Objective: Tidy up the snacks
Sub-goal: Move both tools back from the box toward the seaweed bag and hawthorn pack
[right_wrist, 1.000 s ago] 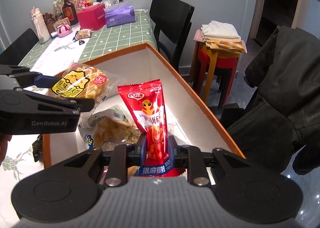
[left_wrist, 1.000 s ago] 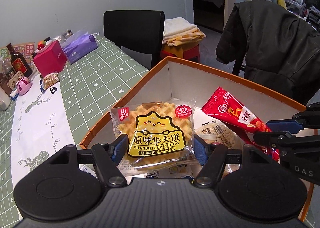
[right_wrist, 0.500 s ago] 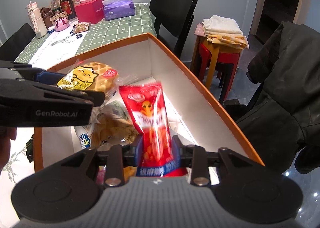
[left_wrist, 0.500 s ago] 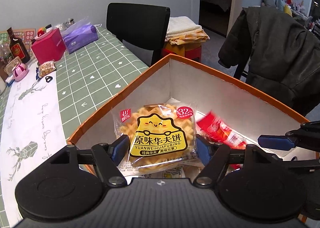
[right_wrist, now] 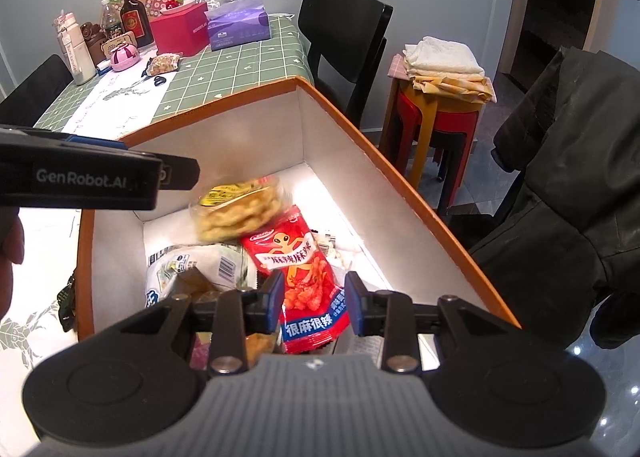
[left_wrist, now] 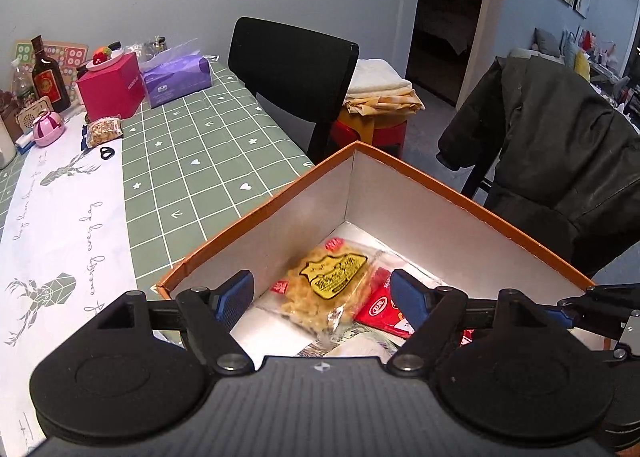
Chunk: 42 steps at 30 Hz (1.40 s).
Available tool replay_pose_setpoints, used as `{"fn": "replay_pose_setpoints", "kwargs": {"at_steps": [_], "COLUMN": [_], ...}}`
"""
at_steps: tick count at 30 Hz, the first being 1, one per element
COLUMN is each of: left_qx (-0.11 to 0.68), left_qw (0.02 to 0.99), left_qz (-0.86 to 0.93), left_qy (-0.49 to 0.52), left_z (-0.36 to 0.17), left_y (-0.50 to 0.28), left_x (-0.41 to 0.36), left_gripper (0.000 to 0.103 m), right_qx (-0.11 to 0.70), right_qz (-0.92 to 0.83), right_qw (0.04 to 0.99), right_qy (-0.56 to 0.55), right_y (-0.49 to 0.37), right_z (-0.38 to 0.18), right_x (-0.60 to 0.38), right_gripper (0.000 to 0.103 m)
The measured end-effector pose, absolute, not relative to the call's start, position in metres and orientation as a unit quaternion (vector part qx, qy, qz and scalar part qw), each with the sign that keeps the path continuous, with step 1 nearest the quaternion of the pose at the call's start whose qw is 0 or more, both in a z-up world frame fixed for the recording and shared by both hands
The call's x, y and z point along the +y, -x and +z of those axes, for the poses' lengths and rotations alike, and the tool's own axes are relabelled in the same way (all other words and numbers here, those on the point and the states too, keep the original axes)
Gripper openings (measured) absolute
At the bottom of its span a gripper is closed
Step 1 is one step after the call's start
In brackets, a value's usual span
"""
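Left gripper (left_wrist: pixel 322 299), jaws opening, hangs above waffle pack (left_wrist: pixel 328 289) in box (left_wrist: pixel 460 193).

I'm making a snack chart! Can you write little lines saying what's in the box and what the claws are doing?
box: orange rim, white inside, on the table
waffle pack: blurred, inside the box, free of both claws
red pack: in the box, between the right claw's pads
left claw: opening, nothing gripped
right claw: opening, pads off the red pack
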State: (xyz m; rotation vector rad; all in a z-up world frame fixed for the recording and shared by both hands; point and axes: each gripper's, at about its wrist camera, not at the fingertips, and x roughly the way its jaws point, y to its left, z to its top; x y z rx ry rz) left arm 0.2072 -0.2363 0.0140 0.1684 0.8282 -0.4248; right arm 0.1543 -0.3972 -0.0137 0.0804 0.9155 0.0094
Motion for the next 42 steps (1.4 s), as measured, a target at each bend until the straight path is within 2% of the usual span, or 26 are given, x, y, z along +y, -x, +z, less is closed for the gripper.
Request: {"fn": "replay_pose_setpoints", "kwargs": {"at_steps": [14,17,30,42], "left_qx": [0.384,0.379,0.369,0.376], "left_qw": [0.899,0.902,0.913,0.917], "left_qz": [-0.196,-0.191,-0.155,-0.13], "left_qy": [-0.078,-0.081,-0.074,-0.038], "left_z": [0.04,0.045,0.059,0.034], "left_y": [-0.194,-0.189,-0.166,-0.138], "left_x": [-0.21,-0.201,-0.124,-0.046], "left_gripper": [0.091,0.091,0.091,0.091], "right_qx": [0.431,0.427,0.404,0.384], "right_qz": [0.005,0.005,0.026,0.067], "right_qw": [0.902,0.904,0.914,0.921], "right_qy": [-0.038,-0.035,-0.016,0.02], "right_y": [-0.146,-0.142,-0.132,-0.121], "right_z": [-0.001,0.003,0.026,0.04], "right_x": [-0.389,-0.383,-0.343,-0.289], "right_gripper": [0.032,0.035,0.035,0.036]}}
